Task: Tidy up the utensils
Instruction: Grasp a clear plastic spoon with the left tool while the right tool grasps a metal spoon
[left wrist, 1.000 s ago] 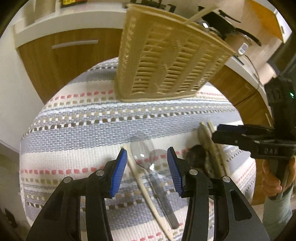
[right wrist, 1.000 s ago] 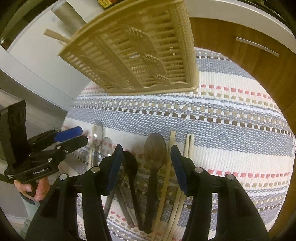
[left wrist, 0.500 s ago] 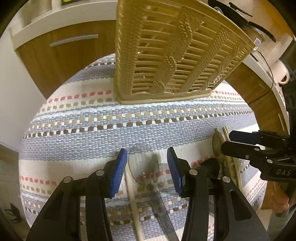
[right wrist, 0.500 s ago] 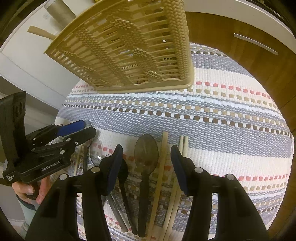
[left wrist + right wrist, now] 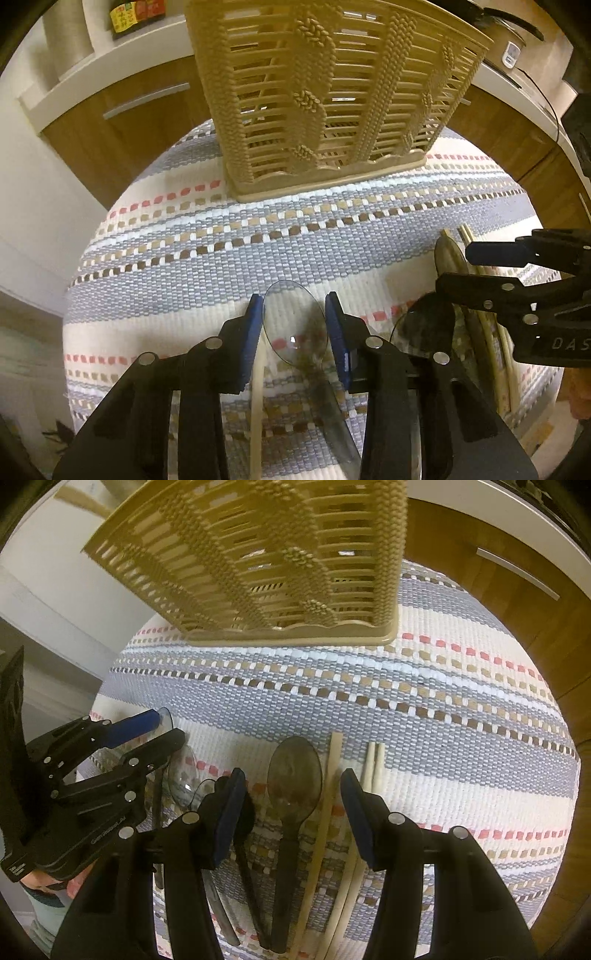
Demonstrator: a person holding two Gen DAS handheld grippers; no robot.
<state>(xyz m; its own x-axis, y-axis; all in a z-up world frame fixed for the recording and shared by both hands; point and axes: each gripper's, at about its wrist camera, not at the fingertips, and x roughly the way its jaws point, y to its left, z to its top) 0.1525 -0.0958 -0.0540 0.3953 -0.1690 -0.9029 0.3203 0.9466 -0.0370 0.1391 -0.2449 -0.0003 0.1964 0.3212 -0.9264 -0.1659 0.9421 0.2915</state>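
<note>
left gripper [image 5: 294, 325] fingers closing around a clear spoon [image 5: 295, 325] on the striped mat [image 5: 207, 254].

Black plastic left gripper [image 5: 295, 328] and right gripper [image 5: 291, 805], blue pads, silver screw heads, faint lettering at three o'clock; pale teal sleeve [image 5: 46, 912] at seven.

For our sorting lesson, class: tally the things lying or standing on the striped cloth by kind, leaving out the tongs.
Spoons: 4
Chopsticks: 4
Basket: 1
Total: 9
</note>
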